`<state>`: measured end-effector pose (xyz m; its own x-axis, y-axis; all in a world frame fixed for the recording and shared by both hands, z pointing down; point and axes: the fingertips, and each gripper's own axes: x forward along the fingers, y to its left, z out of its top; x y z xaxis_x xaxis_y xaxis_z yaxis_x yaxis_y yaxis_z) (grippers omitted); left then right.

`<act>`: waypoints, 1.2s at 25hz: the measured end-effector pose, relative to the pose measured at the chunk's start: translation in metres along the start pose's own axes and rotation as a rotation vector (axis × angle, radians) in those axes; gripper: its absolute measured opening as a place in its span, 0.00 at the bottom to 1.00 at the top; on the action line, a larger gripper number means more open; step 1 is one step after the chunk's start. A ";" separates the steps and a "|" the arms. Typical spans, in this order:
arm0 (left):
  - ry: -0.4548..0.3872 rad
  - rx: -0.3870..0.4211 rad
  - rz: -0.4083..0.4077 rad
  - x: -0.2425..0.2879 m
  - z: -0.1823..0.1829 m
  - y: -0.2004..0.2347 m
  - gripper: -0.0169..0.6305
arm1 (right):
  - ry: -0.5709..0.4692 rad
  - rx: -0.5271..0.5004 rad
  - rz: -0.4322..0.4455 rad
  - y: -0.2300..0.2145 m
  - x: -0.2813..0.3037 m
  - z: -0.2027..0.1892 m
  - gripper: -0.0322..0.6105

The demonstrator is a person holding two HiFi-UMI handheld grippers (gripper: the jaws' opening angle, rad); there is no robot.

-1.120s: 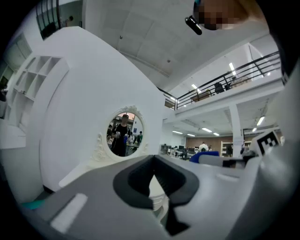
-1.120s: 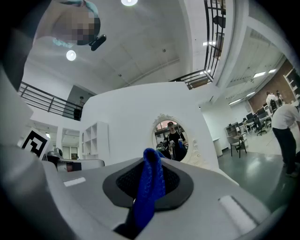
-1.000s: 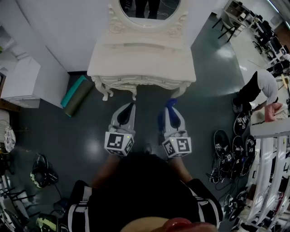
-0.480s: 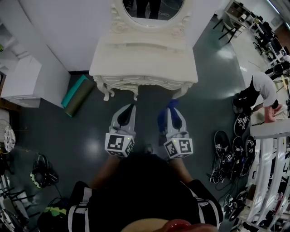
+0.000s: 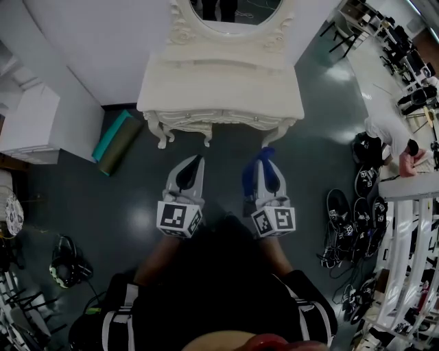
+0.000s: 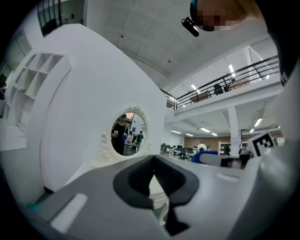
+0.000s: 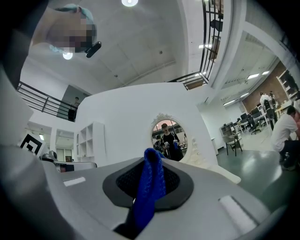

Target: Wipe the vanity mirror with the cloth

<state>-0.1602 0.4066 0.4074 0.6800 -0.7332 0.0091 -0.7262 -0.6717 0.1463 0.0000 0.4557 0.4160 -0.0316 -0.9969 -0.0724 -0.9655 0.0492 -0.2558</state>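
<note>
The blue cloth (image 7: 149, 187) is pinched between the closed jaws of the right gripper (image 5: 264, 162), with its folded end standing up past the tips. The oval vanity mirror (image 7: 168, 139) is straight ahead of it but well apart, above the back of the white worktop (image 5: 223, 82). Compared with a second ago, the vanity has come a little nearer in my head view, so I judge that we are only approaching and no wiping has begun. The left gripper (image 5: 195, 165) has its jaws closed on nothing and is held beside the right one.

One vanity mirror (image 5: 235, 10), one table (image 5: 219, 77), one cloth (image 5: 248, 179), two hand-held grippers (image 5: 197, 161) (image 5: 265, 159).
</note>
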 end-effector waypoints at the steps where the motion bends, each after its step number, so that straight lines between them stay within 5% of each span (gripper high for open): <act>1: 0.000 -0.001 -0.007 0.001 -0.001 0.003 0.04 | -0.001 0.001 -0.007 0.001 0.002 -0.002 0.11; 12: 0.007 -0.017 -0.017 0.037 -0.006 0.023 0.04 | -0.009 0.003 -0.016 -0.012 0.039 -0.011 0.11; 30: 0.012 -0.025 0.072 0.201 0.000 0.035 0.04 | 0.025 -0.018 0.045 -0.114 0.173 0.004 0.11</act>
<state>-0.0485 0.2357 0.4142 0.6272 -0.7781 0.0326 -0.7708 -0.6142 0.1694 0.1056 0.2779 0.4290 -0.0817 -0.9949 -0.0594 -0.9673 0.0935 -0.2357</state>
